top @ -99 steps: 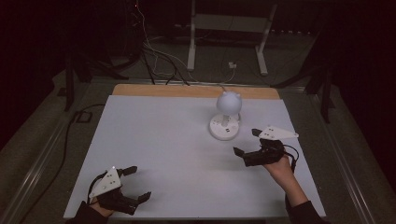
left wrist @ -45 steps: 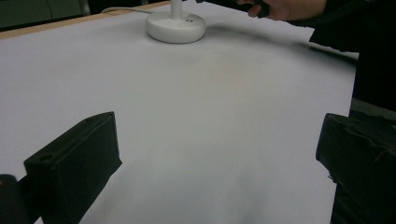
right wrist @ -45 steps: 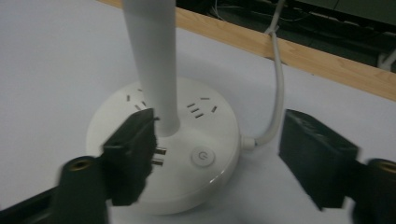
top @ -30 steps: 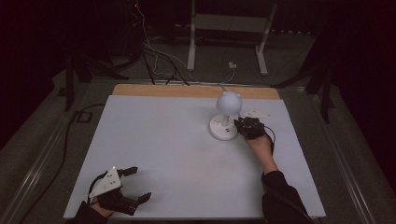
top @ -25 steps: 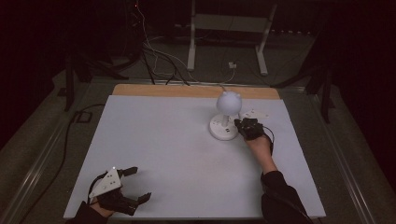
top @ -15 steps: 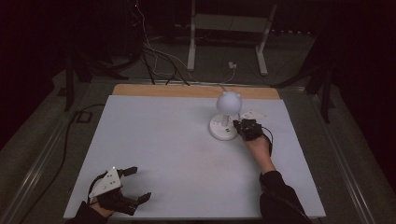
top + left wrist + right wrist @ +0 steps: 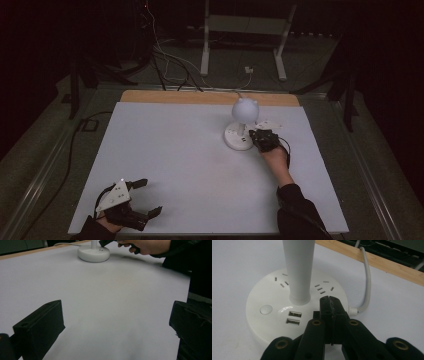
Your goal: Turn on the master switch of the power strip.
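Legible text, labels, brands, numbers: none. Lamp base (image 7: 274, 315), near the table's far right corner, carries only unmarked sockets, two USB ports and a plain round button.

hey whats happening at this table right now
A person works with a gripper in each hand at a white table. The right gripper, its jaws shut together with nothing between them, points its tips at the round base of a white desk lamp, beside the stem and near the USB ports; contact is unclear. The left gripper rests open at the table's near edge, far from the lamp.
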The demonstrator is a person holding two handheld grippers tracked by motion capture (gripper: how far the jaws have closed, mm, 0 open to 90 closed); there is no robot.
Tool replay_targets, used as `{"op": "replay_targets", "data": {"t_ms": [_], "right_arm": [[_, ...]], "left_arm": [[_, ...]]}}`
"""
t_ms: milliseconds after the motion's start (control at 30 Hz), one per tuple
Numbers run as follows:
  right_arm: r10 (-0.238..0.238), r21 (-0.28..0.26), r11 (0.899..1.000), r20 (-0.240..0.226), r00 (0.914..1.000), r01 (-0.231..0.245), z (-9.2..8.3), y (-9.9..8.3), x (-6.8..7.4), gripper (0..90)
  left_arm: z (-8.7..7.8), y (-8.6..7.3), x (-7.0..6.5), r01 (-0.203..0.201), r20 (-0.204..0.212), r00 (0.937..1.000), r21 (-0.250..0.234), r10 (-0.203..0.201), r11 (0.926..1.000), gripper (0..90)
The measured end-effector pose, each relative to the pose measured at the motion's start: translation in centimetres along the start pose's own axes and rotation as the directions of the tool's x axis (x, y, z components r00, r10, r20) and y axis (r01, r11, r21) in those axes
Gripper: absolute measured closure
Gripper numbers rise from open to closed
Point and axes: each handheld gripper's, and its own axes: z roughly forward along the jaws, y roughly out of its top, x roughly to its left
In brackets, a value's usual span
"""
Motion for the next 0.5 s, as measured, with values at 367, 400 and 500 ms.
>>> {"op": "replay_targets", "data": {"t_ms": [367,400,500], "right_arm": [[0.014,-0.010,1.000,0.002,0.9999,-0.014,0.10,-0.34,0.09,90.0],[0.014,-0.010,1.000,0.008,0.9999,-0.013,0.13,-0.36,0.17,90.0],[0.014,0.005,1.000,0.017,0.9998,-0.014,0.19,-0.20,0.30,90.0]], "left_arm": [[0.01,0.01,-0.09,-0.003,0.000,1.0000,0.004,0.003,1.0000,0.1],[0.02,-0.01,-0.09,-0.003,-0.001,1.0000,0.007,0.003,1.0000,0.1],[0.05,-0.04,-0.07,-0.003,0.002,1.0000,0.008,0.003,1.0000,0.1]]}}
